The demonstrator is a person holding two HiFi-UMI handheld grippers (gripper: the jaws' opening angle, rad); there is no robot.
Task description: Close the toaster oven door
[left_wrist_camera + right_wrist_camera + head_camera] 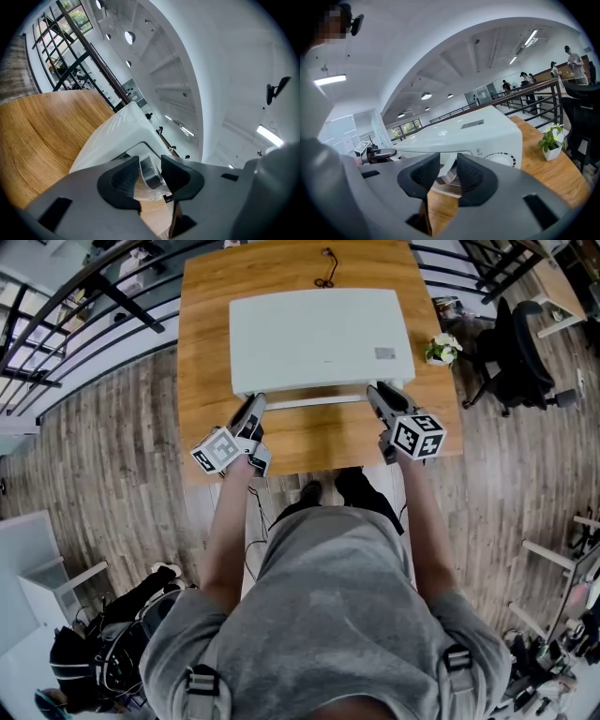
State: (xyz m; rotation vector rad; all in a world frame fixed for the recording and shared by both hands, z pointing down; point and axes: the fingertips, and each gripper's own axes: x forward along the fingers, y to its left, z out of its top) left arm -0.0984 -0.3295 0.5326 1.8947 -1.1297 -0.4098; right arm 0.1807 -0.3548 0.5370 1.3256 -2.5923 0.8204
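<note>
One white box-shaped toaster oven (319,338) sits centred on the wooden table (206,352). Two grippers, left gripper (257,403) and right gripper (375,391), pinch its silvery door handle (149,171) between narrowly parted fingers (one end apiece). One small white pot (435,359) holds a leafy plant (442,341).

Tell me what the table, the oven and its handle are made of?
Table: probably wood, matte, grain lines show. Toaster oven: white painted metal or plastic, glossy, lamps reflect on its top. Door handle: likely polished metal, silvery and mirror-like.
</note>
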